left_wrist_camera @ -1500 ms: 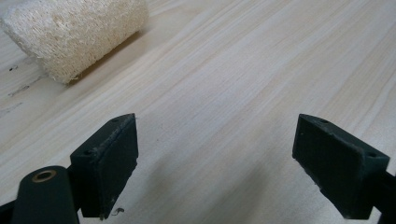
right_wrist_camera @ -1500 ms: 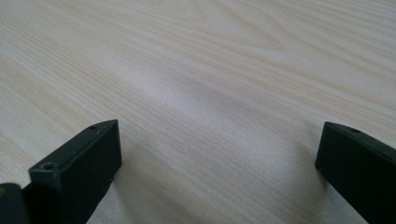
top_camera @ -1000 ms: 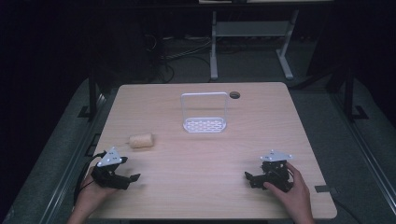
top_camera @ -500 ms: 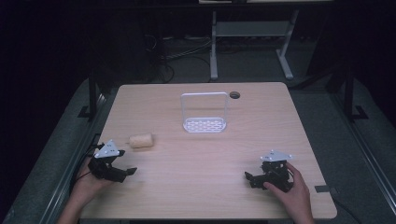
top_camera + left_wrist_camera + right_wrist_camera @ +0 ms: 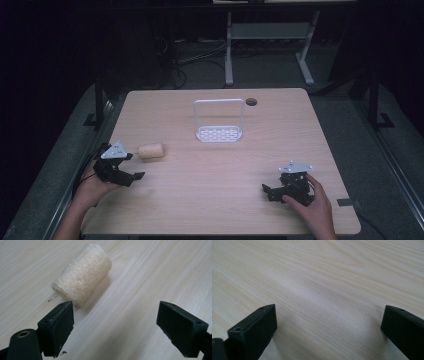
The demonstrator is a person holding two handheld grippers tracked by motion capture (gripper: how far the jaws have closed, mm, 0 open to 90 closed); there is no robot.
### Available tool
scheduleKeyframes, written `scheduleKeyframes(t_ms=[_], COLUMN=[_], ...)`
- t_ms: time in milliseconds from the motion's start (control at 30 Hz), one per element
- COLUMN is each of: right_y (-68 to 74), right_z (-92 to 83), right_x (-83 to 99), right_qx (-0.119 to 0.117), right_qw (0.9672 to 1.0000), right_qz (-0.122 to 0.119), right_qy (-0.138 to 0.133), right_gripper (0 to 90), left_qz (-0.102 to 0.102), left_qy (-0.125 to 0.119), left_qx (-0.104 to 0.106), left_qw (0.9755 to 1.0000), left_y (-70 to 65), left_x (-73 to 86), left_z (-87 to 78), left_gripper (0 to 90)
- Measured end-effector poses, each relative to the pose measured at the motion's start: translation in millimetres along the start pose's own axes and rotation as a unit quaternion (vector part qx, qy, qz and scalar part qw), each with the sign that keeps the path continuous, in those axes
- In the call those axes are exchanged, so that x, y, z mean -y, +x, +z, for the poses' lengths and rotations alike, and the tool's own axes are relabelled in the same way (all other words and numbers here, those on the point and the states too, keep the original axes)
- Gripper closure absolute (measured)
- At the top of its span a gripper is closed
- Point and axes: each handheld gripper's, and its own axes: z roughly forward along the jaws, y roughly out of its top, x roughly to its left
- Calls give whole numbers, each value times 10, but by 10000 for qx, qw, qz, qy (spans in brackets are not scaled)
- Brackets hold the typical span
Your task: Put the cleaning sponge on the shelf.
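A beige woven roll (image 5: 151, 150) lies on its side on the left part of the wooden table (image 5: 220, 165). My left gripper (image 5: 134, 166) hovers just left of it and a little nearer the person, jaws open and pointing right. In the left gripper view the roll (image 5: 82, 277) lies just past the left fingertip (image 5: 61, 317), outside the gap of the gripper (image 5: 117, 315). My right gripper (image 5: 267, 193) rests low at the front right, open, jaws pointing left. Bare wood lies between the jaws of that gripper (image 5: 329, 312).
A white rack (image 5: 219, 122) with a perforated base and an upright wire frame stands at the table's middle back. A dark round hole (image 5: 251, 101) sits behind it. Dark floor and a metal stand lie beyond the far edge.
My left gripper has moved away from the person and slightly left, closing in on the roll. The right gripper has stayed put.
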Motion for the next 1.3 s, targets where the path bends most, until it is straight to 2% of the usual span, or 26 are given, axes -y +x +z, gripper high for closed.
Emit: scheduleKeyframes(t_ms=[233,400,500,667,700,900,1133,1300], right_y=[0,0,0,0,0,0,0,0], right_z=[0,0,0,0,0,0,0,0], right_x=[0,0,0,0,0,0,0,0], right_qx=[-1,0,0,0,0,-1,-1,-1], right_qw=[10000,10000,10000,10000,10000,10000,10000,10000], right_qz=[1,3,1,4,2,1,0,1], right_qy=[-1,0,0,0,1,1,-1,0], right_gripper=[0,0,0,0,0,0,0,0], left_qz=[-6,86,137,185,252,334,425,508], left_qy=[7,-4,82,22,81,158,63,185], left_qx=[16,71,103,187,160,218,287,381], left_qw=[10000,9999,9998,9997,9995,9991,9987,9978], left_y=[96,155,203,270,295,363,410,449], left_x=[-76,-151,-195,-238,-257,-314,-417,-457], left_z=[24,53,87,124,146,216,276,385], left_gripper=[139,140,140,140,140,140,140,139])
